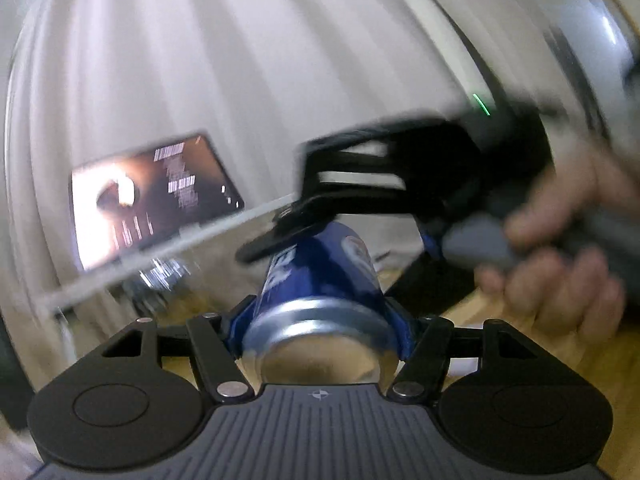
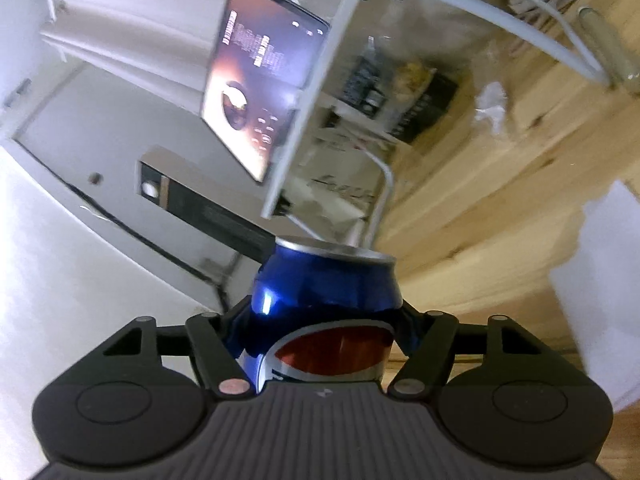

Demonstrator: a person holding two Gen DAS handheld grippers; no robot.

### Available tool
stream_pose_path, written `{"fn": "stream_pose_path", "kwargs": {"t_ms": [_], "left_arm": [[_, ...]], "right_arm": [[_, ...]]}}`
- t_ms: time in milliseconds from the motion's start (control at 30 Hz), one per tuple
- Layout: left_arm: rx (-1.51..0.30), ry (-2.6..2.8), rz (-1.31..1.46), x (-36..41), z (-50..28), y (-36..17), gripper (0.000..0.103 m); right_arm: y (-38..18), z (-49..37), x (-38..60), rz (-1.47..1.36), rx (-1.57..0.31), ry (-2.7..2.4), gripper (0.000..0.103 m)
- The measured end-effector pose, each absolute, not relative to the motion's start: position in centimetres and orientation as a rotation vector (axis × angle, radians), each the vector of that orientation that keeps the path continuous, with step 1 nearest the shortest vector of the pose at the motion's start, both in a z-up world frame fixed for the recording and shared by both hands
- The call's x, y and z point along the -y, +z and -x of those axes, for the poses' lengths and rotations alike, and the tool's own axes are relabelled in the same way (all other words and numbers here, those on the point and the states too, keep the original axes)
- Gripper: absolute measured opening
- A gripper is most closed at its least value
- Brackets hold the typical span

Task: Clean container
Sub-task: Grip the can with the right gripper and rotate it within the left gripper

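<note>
A blue Pepsi can [image 1: 320, 280] lies between my left gripper's [image 1: 320, 316] blue fingers [image 1: 237, 328], its silver bottom toward the camera; the gripper is shut on it. In the same view the right gripper [image 1: 360, 200], black and blurred, reaches in from the right with a hand [image 1: 560, 240] behind it and touches the can's far end. In the right wrist view the blue can [image 2: 326, 288] sits between my right gripper's [image 2: 324, 320] fingers, its silver top rim facing away, and the gripper is shut on it.
A lit phone [image 1: 152, 196] hangs on a white bar; it also shows in the right wrist view [image 2: 256, 92]. A light wooden table [image 2: 500, 184] holds a clear container [image 2: 400, 92] with dark packets, a crumpled white tissue [image 2: 490, 100], white cables and a white box [image 2: 600, 280].
</note>
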State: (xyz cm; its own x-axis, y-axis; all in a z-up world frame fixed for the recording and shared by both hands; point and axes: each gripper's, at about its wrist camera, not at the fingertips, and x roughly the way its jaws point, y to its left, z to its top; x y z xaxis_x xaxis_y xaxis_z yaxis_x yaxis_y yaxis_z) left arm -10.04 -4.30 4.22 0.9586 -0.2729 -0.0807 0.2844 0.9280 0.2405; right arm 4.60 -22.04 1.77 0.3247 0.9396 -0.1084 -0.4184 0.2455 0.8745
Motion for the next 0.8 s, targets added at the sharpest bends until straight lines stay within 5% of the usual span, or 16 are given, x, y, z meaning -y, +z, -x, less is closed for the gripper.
{"fn": "stream_pose_path", "kwargs": {"t_ms": [200,800], "left_arm": [[-0.063,-0.379,0.139,0.8,9.3,4.6,0.072],[-0.029,-0.382,0.096,1.5,9.8,3.4,0.068]], "right_arm": [[0.7,-4.4,23.0,-1.032,-0.665,1.077,0.070],[-0.7,-4.4,22.8,-1.053,-0.729,1.052,0.069]]}}
